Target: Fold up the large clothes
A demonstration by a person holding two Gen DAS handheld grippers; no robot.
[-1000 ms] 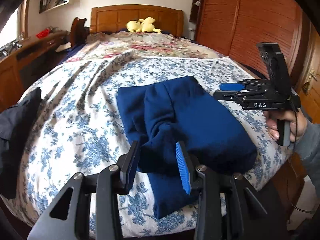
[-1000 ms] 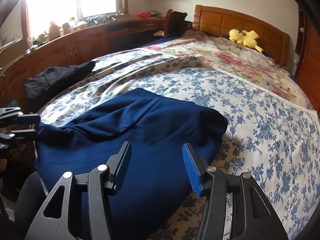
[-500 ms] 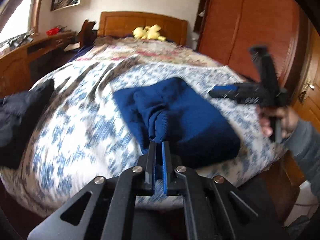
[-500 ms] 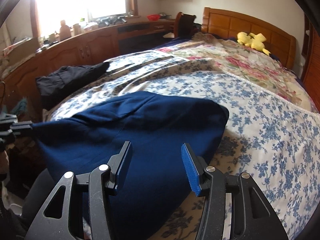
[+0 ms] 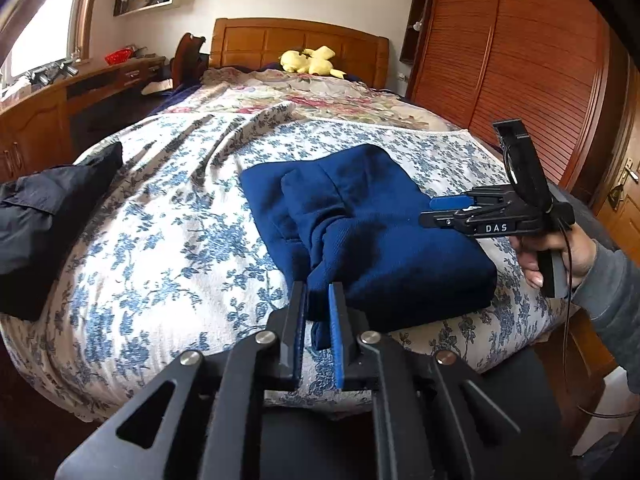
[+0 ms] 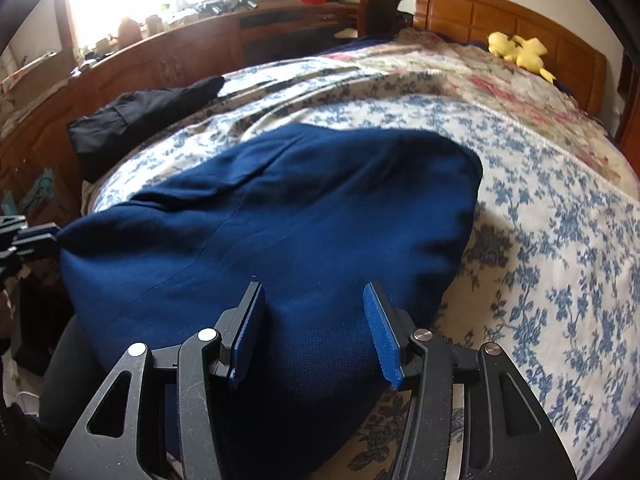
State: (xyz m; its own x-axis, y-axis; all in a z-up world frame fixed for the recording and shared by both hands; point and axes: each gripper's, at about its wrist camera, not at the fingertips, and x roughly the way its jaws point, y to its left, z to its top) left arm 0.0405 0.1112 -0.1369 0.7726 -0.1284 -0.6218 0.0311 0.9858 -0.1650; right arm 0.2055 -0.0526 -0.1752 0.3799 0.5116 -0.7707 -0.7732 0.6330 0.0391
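Observation:
A folded dark blue garment (image 5: pixel 380 220) lies near the foot of the bed on the floral cover (image 5: pixel 160 220). My left gripper (image 5: pixel 318 292) pinches a bunched corner of it at the near edge. Its jaws are opening a little, with cloth still filling the narrow gap. In the right wrist view that corner is drawn taut toward the left gripper (image 6: pixel 40 236) at the left edge. My right gripper (image 6: pixel 314 300) stands open just over the blue garment (image 6: pixel 300 200) at its near side. From the left wrist view the right gripper (image 5: pixel 428 211) hovers above the garment's right part, held by a hand (image 5: pixel 560 252).
A black garment (image 5: pixel 40 216) lies crumpled at the bed's left edge. A yellow plush toy (image 5: pixel 310 62) sits by the wooden headboard. A wooden wardrobe (image 5: pixel 520 60) stands to the right, and a long wooden desk (image 6: pixel 160 56) with clutter runs under the window.
My left gripper, open around the garment's corner a second ago, has shut on it and drawn back slightly. My right gripper has come down closer to the blue cloth.

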